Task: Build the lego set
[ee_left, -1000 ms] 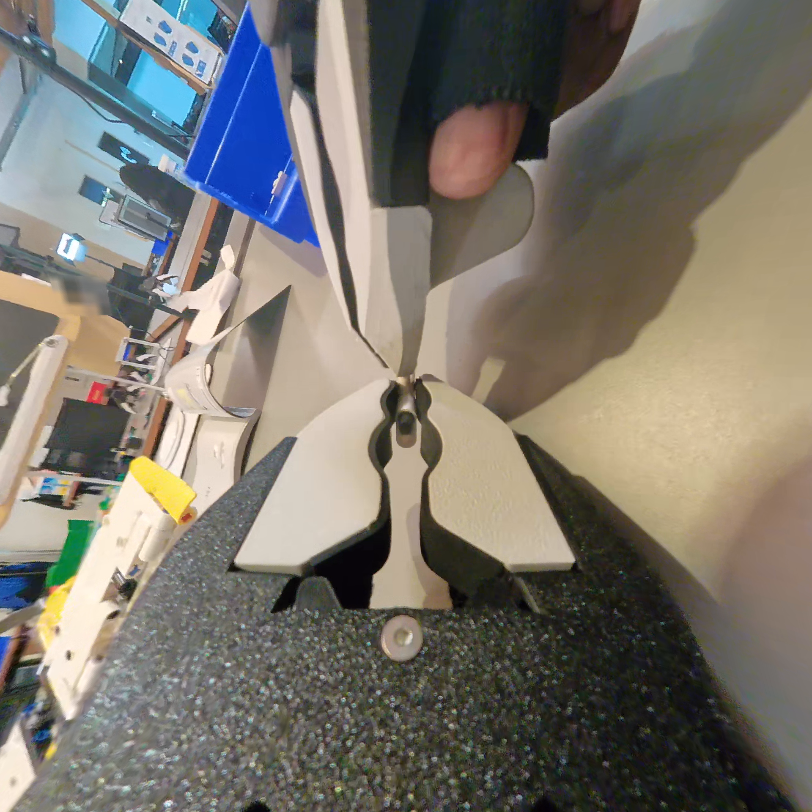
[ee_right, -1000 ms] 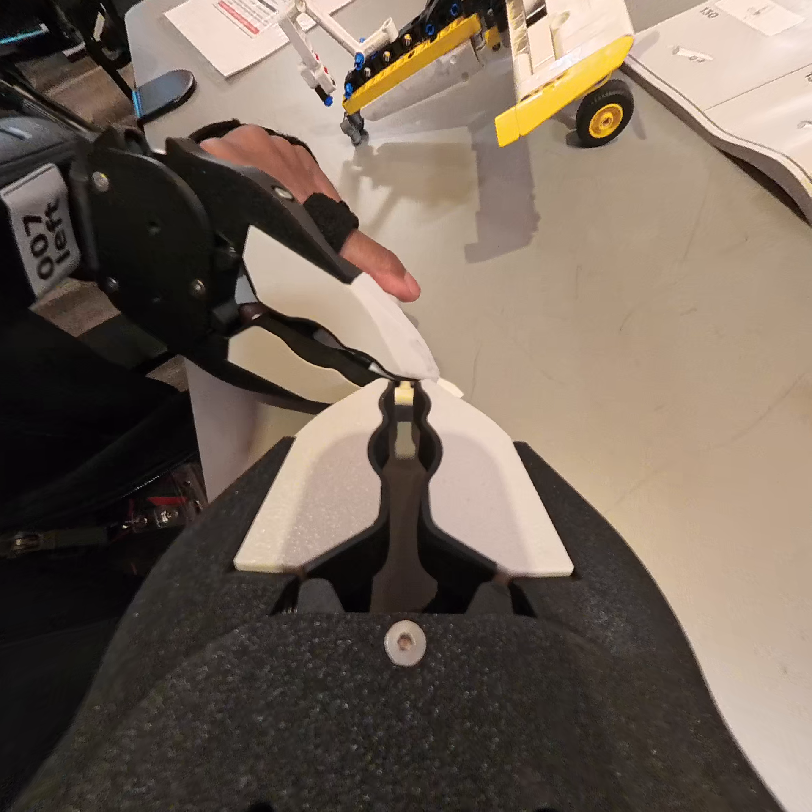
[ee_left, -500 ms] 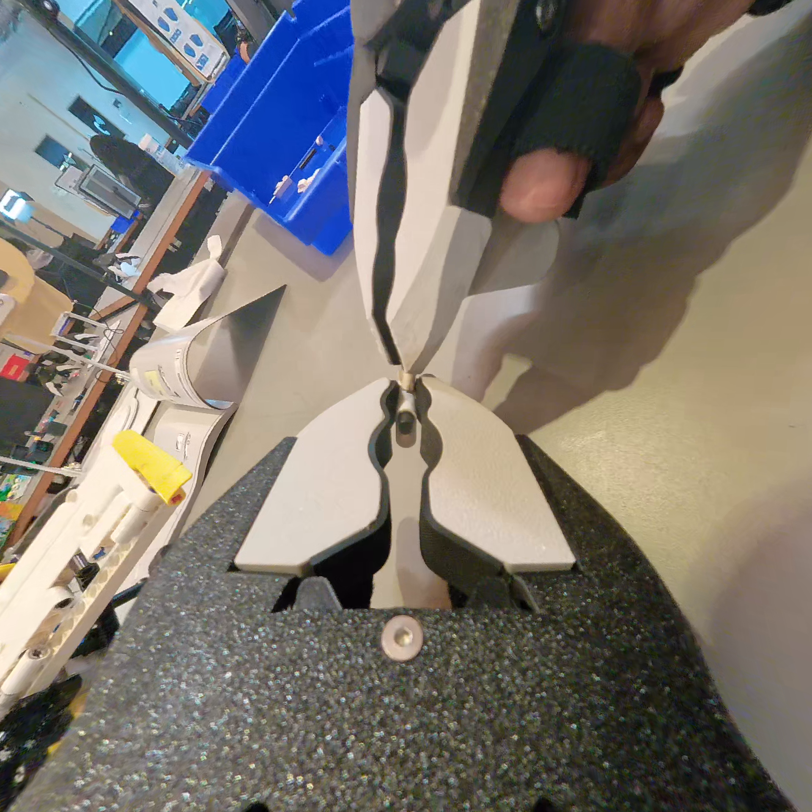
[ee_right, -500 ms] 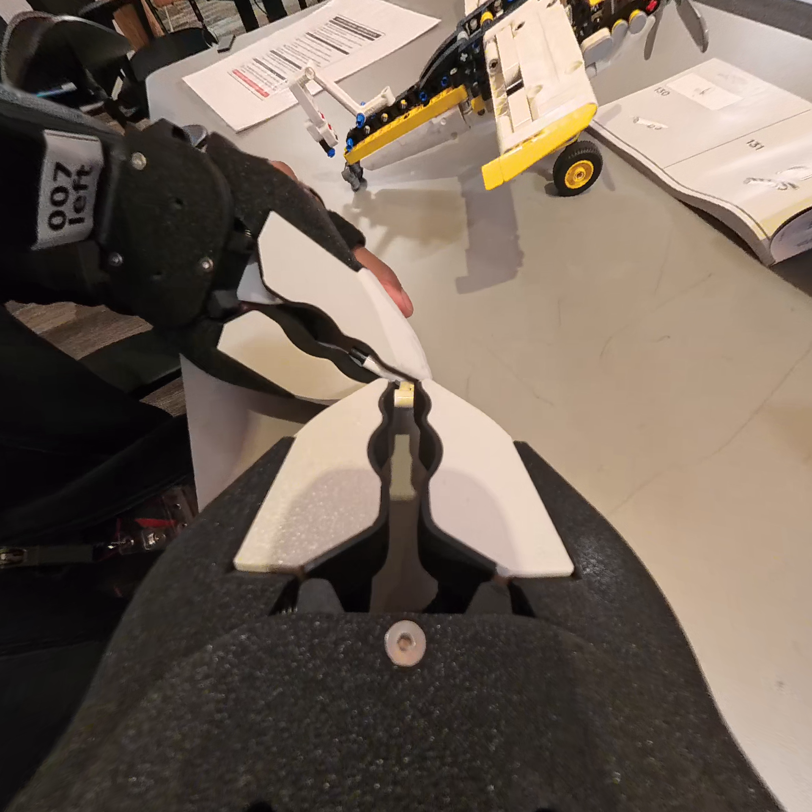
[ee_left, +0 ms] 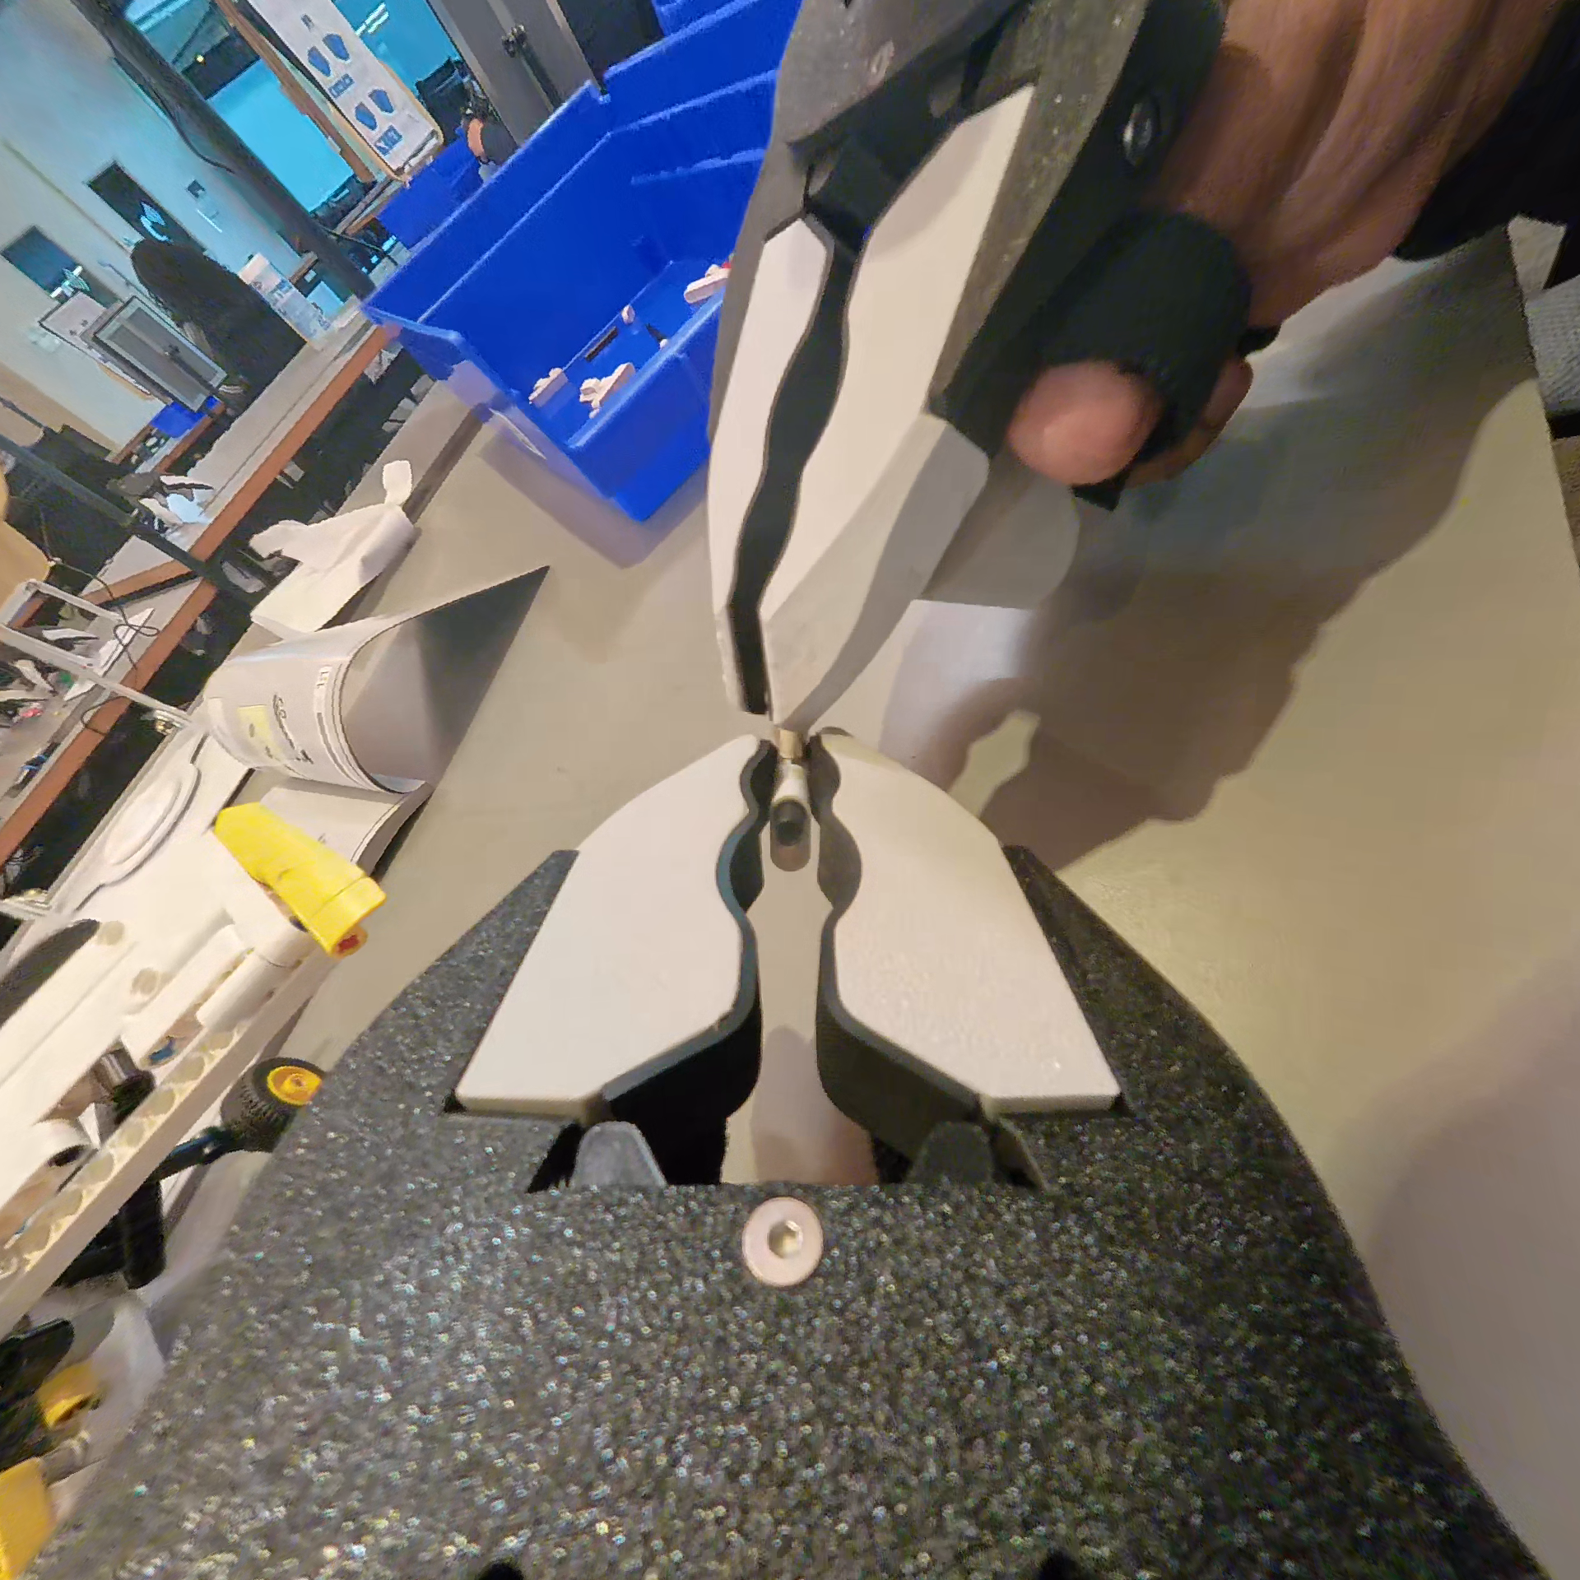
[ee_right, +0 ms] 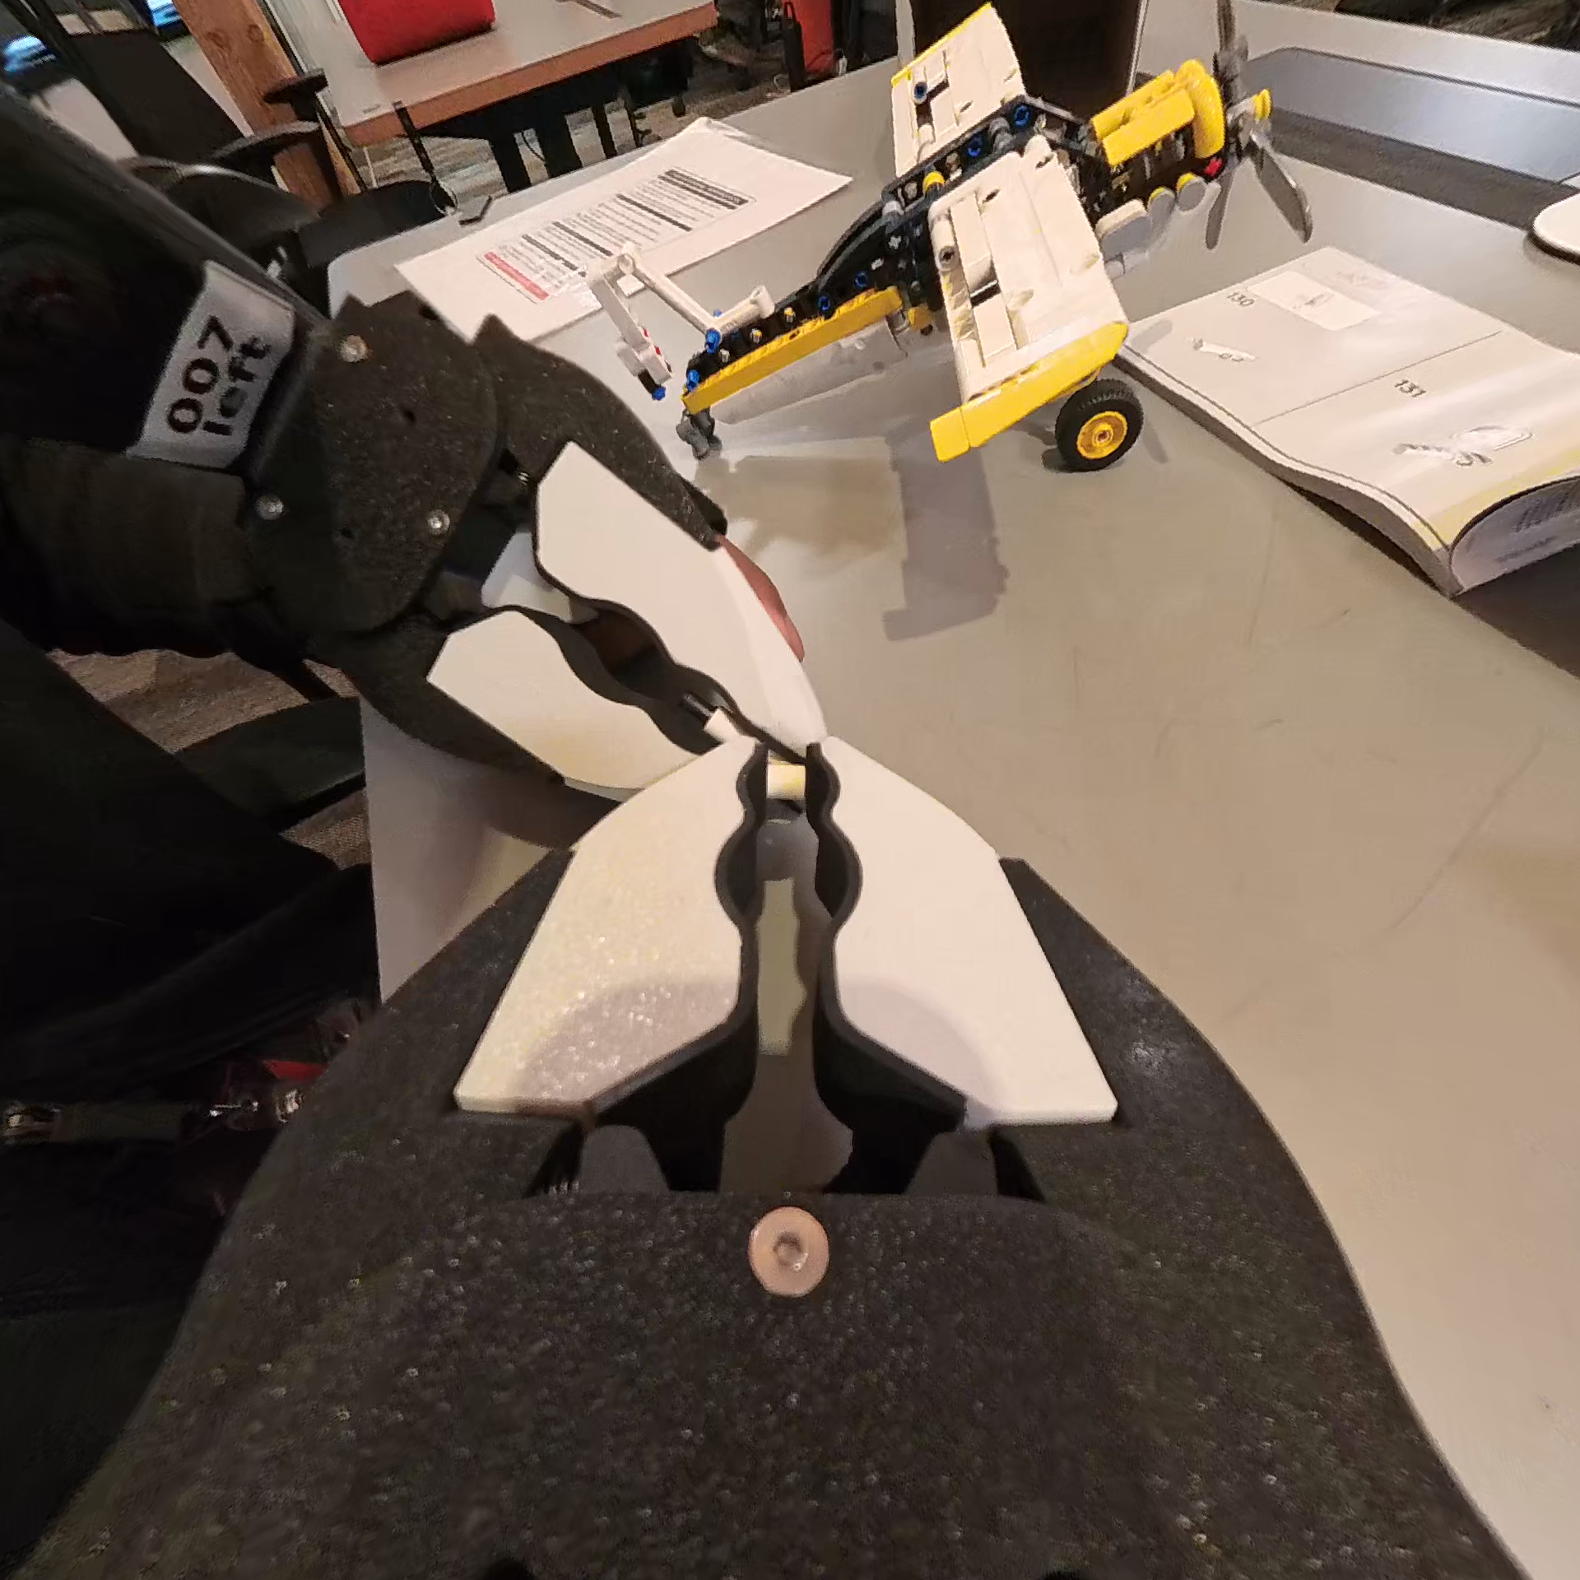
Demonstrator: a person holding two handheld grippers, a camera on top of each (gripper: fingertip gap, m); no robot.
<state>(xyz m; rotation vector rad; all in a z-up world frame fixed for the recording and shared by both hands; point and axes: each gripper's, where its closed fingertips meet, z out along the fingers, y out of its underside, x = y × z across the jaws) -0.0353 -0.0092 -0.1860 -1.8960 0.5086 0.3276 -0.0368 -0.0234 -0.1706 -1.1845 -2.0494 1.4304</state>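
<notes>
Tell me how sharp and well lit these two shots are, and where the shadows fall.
Left wrist view: the hand is softly blurred, its broad shadow spreading over the table; edges bend from the wide lens. Right wrist view: sharper, evenly lit; the toy plane casts a crisp shadow towards the camera.

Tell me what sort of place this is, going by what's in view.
Probably a shared workshop or lab. A grey table carries a brick-built model plane and an open instruction booklet, blue parts bins hold small pieces, and more desks with equipment stand behind.
</notes>
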